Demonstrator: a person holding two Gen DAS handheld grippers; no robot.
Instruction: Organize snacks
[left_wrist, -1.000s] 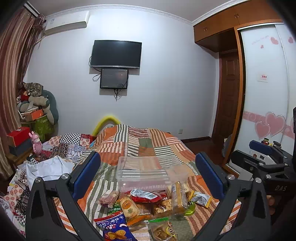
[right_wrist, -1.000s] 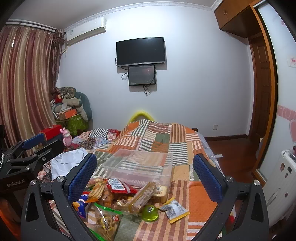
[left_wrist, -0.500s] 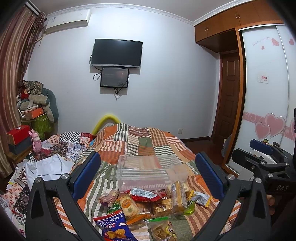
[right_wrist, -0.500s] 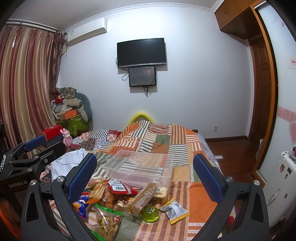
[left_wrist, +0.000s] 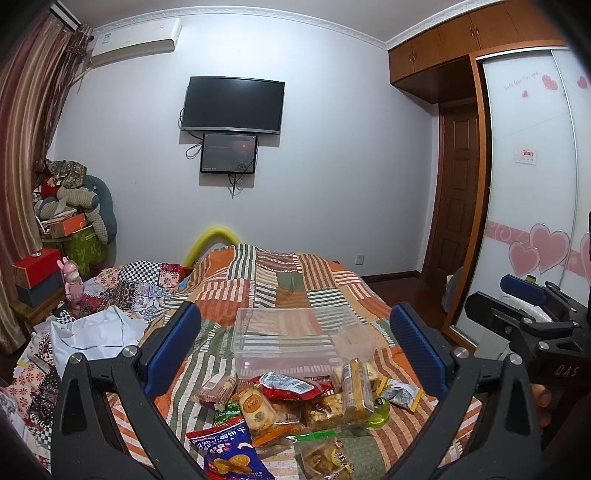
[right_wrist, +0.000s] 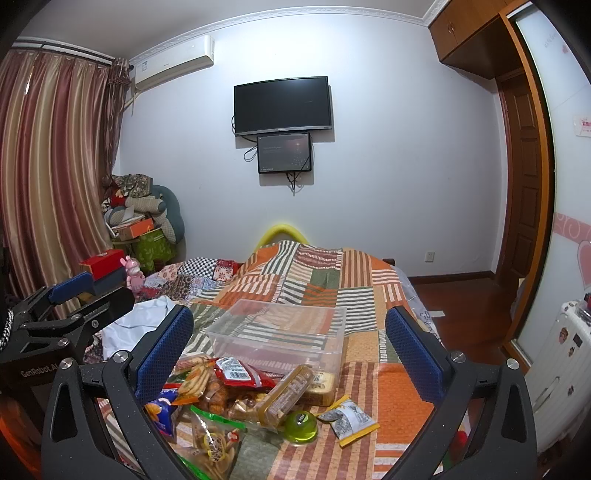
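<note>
None of the snacks has gone into the clear rectangular plastic bin (left_wrist: 295, 341) yet: it sits at centre frame on the striped orange-and-green patchwork bedspread (left_wrist: 280, 280) and looks bare inside, so by my judgement the sorting has not begun.

Everything left to do lies in a loose heap just below the bin, toward the bottom of both views. It includes a red foil packet with a white barcode label (right_wrist: 238, 373), a long clear-wrapped stack of brown biscuits (right_wrist: 286, 391), a round green jelly cup (right_wrist: 301, 426), a small grey-and-yellow sachet (right_wrist: 351, 417) lying apart at lower right, and a blue printed chip bag (left_wrist: 231, 456) at the lower edge of the left view.

The left gripper (left_wrist: 295, 350) and the right gripper (right_wrist: 290, 350) both hang over the heap with jaws spread wide and nothing between them. Each piece must still be picked up and placed.
</note>
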